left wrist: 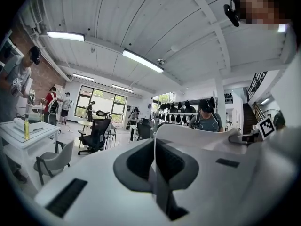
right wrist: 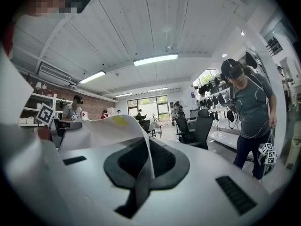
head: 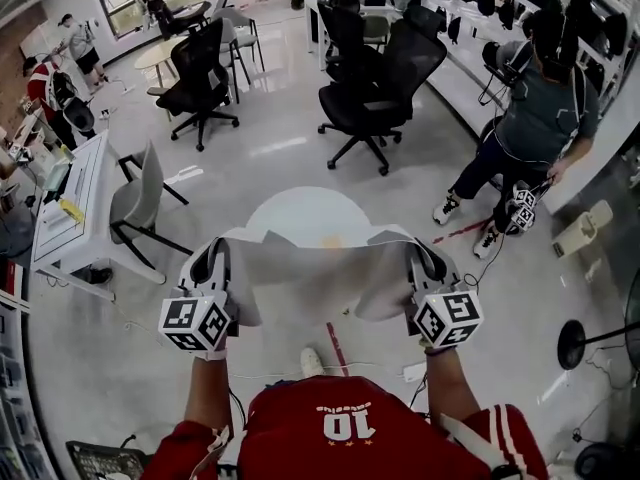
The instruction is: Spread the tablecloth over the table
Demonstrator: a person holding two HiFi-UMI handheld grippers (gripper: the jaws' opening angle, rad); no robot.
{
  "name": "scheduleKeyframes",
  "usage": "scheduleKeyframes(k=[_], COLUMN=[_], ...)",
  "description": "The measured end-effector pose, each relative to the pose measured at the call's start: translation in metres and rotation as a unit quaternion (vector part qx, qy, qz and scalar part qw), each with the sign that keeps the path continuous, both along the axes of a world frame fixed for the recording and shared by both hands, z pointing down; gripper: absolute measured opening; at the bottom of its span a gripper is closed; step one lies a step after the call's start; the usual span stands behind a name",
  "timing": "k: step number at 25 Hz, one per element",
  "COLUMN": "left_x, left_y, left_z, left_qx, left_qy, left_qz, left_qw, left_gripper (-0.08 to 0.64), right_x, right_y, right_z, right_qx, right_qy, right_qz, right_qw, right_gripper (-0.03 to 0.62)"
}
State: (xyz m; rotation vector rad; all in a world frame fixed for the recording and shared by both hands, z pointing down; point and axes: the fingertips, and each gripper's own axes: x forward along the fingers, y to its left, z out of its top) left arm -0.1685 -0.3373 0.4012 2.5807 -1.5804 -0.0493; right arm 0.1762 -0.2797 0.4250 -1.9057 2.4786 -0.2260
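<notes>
A pale grey tablecloth [head: 315,273] hangs stretched in the air between my two grippers, above the floor. My left gripper [head: 214,258] is shut on its left corner; in the left gripper view the cloth edge [left wrist: 155,154] runs pinched between the jaws of the left gripper [left wrist: 156,166]. My right gripper [head: 424,256] is shut on the right corner, and the cloth [right wrist: 117,131] rises from the right gripper [right wrist: 146,168] with a yellow spot on it. A round white table [head: 305,213] stands on the floor just beyond the cloth, partly hidden by it.
Black office chairs [head: 375,78] stand beyond the table. A grey chair [head: 140,203] and a white desk [head: 75,208] are at the left. A person [head: 530,128] holding marker cubes stands at the right by a long counter [head: 470,68]. A red line [head: 338,348] marks the floor near my feet.
</notes>
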Motion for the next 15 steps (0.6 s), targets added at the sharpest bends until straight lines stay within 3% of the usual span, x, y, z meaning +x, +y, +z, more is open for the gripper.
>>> scheduleKeyframes(k=[15], left_x=[-0.015], left_y=[-0.058], left_z=[0.000], left_qx=[-0.001], left_qy=[0.012], left_qz=[0.025], left_qw=[0.9996], left_gripper=[0.009], right_x=[-0.016], right_y=[-0.046], right_z=[-0.009], right_qx=[-0.009], right_qy=[0.016], right_qz=[0.030], right_qw=[0.999], right_gripper=[0.016])
